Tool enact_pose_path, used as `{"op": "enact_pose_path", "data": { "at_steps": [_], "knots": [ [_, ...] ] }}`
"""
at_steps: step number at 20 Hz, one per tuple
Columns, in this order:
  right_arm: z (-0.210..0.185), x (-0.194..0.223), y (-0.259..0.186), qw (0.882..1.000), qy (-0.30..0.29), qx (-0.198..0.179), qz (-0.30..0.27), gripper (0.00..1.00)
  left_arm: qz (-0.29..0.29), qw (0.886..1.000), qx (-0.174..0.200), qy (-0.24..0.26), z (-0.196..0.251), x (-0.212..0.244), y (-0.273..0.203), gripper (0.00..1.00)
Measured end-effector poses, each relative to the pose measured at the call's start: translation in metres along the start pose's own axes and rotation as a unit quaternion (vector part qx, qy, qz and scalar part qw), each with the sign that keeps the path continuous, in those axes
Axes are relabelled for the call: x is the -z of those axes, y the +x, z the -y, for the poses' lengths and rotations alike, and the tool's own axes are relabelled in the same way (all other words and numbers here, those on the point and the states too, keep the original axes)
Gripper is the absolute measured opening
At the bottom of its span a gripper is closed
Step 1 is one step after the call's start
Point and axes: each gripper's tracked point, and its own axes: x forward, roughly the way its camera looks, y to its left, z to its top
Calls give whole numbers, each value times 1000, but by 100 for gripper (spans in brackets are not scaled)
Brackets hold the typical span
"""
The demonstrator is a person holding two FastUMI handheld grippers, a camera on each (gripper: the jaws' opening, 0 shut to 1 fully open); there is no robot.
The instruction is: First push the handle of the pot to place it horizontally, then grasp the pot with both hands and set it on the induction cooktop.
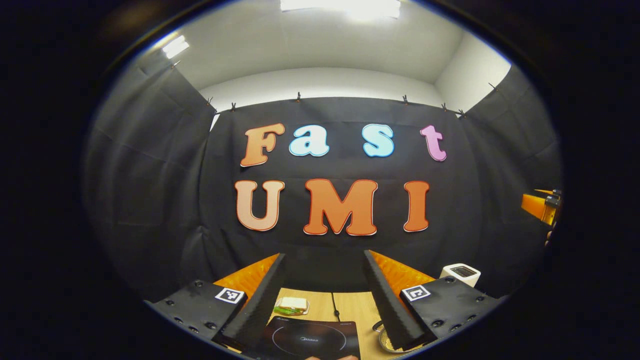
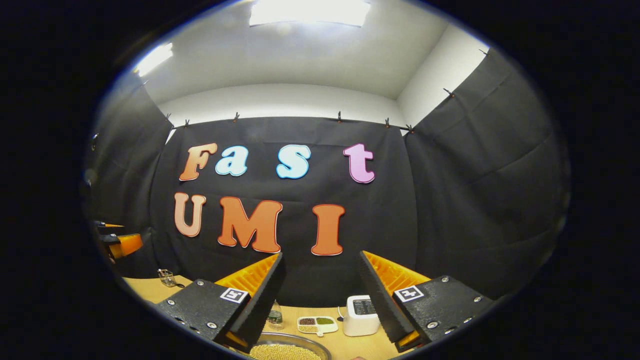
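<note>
My left gripper (image 1: 324, 255) is held above the table, open, with nothing between its fingers. Below it lies the black induction cooktop (image 1: 310, 340), a ring marked on its top. To the cooktop's right a piece of the metal pot's rim (image 1: 381, 344) peeks out beside one finger. My right gripper (image 2: 320, 255) is open too and holds nothing. Under it the round metal pot (image 2: 287, 350) sits low in the right gripper view, with pale grains inside. Both grippers are apart from the pot.
The table is wooden (image 2: 145, 290). A sandwich (image 1: 291, 305) and a cable (image 1: 334, 307) lie behind the cooktop. A white appliance (image 2: 361, 315), a dish of beans (image 2: 317, 324), a small bottle (image 2: 274, 316) and a wire object (image 2: 167, 277) stand near the back.
</note>
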Motion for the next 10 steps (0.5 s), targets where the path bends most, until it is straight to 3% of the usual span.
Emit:
{"op": "enact_pose_path", "data": {
  "at_steps": [4, 10],
  "knots": [
    [-12, -19, 4, 999, 26, -20, 0, 91, 6, 1000, 7, -11, 0, -20, 2, 100],
    [-19, -41, -3, 999, -7, -28, 18, 91, 18, 1000, 7, -12, 0, -36, 4, 100]
  ]
}}
